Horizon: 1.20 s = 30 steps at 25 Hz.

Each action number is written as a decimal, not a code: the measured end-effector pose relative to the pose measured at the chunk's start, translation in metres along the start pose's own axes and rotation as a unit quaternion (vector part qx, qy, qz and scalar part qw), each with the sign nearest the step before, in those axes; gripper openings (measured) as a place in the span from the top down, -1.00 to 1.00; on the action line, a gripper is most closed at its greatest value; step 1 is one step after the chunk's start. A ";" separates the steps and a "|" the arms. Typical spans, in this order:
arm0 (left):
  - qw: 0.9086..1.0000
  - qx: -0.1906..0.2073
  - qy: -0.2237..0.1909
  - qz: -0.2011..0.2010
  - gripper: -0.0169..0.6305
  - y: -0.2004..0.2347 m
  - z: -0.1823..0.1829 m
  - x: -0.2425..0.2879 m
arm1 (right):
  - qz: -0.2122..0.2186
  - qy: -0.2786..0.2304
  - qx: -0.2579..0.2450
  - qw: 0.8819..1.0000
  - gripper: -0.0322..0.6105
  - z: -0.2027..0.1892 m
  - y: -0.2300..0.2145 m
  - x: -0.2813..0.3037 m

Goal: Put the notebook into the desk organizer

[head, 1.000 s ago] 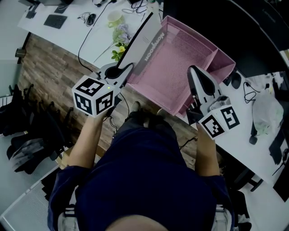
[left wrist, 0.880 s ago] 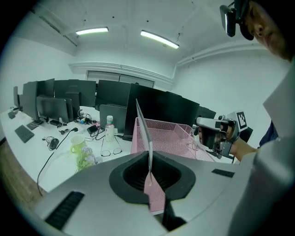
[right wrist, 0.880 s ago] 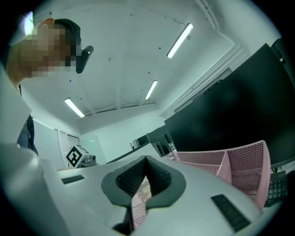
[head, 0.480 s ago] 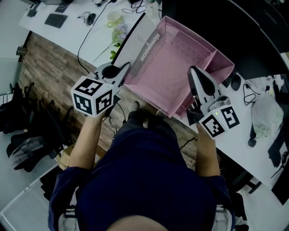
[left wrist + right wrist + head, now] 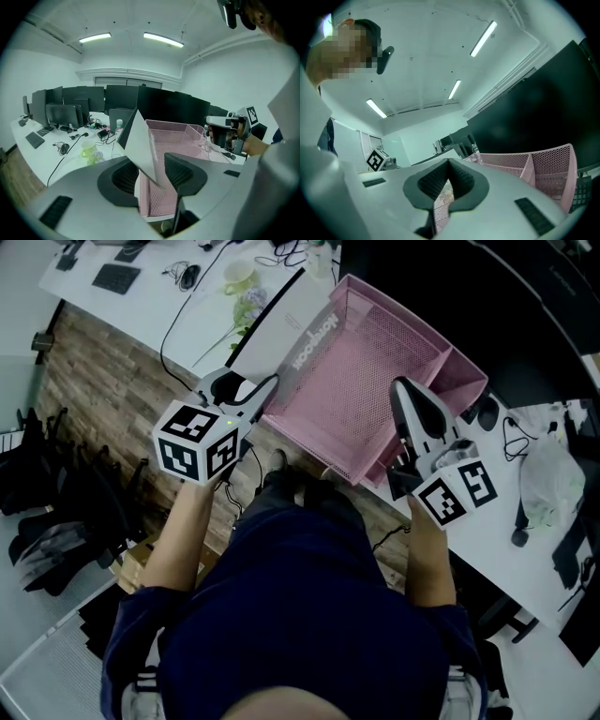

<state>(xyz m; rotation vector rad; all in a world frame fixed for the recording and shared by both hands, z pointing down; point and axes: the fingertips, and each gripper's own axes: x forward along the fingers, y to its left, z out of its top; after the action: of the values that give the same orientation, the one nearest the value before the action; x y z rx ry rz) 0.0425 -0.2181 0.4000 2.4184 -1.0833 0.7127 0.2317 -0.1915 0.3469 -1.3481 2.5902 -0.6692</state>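
Note:
A grey-covered notebook (image 5: 292, 322) stands on edge, leaning against the left wall of the pink mesh desk organizer (image 5: 375, 362). My left gripper (image 5: 255, 390) is at the notebook's near corner. In the left gripper view its jaws are opening: the notebook (image 5: 140, 145) is between the pads, with a gap to the right pad, and the organizer (image 5: 187, 133) lies behind. My right gripper (image 5: 405, 390) sits on the organizer's front right wall. In the right gripper view the right gripper (image 5: 449, 164) has its pads together, with pale mesh showing in the slit below them and the organizer's wall (image 5: 548, 164) to the right.
The organizer sits at the near edge of a white desk (image 5: 159, 296) that holds a green cup (image 5: 239, 277), flowers (image 5: 248, 310), cables, a mouse and a keyboard. Dark monitors stand behind. A plastic bag (image 5: 553, 470) lies at the right. Wooden floor runs below the desk edge.
The notebook has swung further upright against the organizer's left wall. The left gripper has shifted slightly. The right gripper has stayed in place.

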 end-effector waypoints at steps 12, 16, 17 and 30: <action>1.000 -0.002 -0.014 0.019 0.13 0.015 -0.007 -0.011 | -0.002 0.006 -0.006 1.000 0.89 -0.005 0.014 0.004; 1.000 -0.007 -0.021 0.016 0.12 0.015 -0.010 -0.016 | -0.004 0.008 -0.010 1.000 0.89 -0.006 0.020 0.004; 1.000 -0.007 -0.024 0.015 0.12 0.016 -0.010 -0.017 | -0.005 0.008 -0.011 1.000 0.89 -0.007 0.021 0.004; 0.997 -0.007 -0.073 0.000 0.12 0.029 -0.012 -0.047 | -0.012 0.015 -0.034 0.999 0.89 -0.012 0.061 0.010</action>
<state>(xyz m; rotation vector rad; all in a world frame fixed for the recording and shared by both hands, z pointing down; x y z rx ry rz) -0.0099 -0.2029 0.3854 2.4901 -1.1399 0.5339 0.1771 -0.1658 0.3307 -1.4010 2.6477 -0.6136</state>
